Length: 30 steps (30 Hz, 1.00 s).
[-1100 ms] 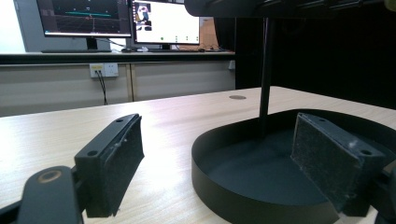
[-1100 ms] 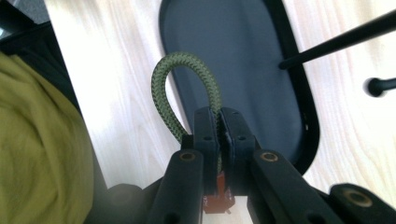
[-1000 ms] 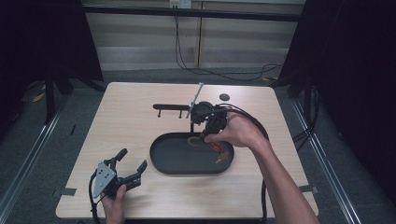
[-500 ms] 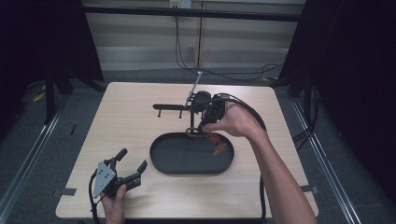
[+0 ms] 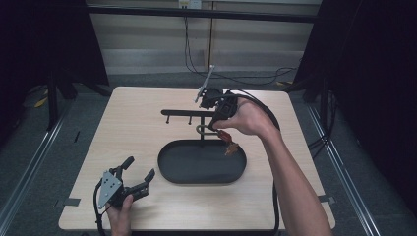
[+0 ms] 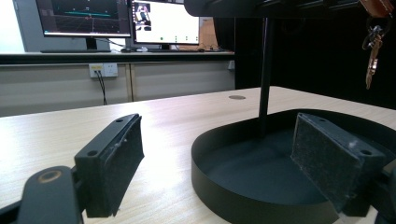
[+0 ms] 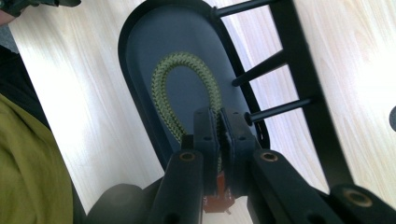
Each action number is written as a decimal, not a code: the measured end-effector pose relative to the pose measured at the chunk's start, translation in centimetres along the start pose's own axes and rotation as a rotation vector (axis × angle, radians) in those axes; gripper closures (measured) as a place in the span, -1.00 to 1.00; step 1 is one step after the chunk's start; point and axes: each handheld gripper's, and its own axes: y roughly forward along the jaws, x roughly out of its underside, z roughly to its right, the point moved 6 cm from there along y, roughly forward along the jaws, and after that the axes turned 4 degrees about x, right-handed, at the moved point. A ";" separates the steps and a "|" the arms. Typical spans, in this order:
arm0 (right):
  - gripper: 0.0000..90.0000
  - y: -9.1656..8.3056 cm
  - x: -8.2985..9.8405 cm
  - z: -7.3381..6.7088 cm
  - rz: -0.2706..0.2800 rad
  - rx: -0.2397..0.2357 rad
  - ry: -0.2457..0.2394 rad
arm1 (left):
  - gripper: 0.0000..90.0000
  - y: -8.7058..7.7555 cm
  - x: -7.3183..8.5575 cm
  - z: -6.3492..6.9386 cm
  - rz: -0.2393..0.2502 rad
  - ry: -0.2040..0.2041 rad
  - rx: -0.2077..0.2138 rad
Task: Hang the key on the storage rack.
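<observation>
The right gripper [image 7: 218, 140] has its fingers [image 7: 205, 135] pressed together on the olive braided cord loop [image 7: 168, 88] of a keyring — the loop stands clear ahead of the tips, presumably so that it can be passed over a peg [image 7: 275, 111] of the black hook stand [image 5: 187, 113]. The keys [image 5: 230, 146] hang below the hand, just beside the stand's post and above the black oval tray [image 5: 169, 172]. The left gripper [image 5: 134, 179] rests on the worktop [image 5: 128, 132] near the tray's left end — its fingers [image 6: 114, 163] spread wide, holding nothing, evidently kept clear.
</observation>
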 end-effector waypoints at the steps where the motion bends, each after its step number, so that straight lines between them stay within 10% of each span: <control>1: 0.91 -0.1 0.0 0.1 -0.004 -0.001 0.007 | -0.64 0.0 0.0 0.0 0.000 0.000 0.000; 30: 0.90 1.3 -0.4 3.1 -0.032 0.034 0.066 | -0.64 0.0 0.0 0.0 0.006 -0.005 0.004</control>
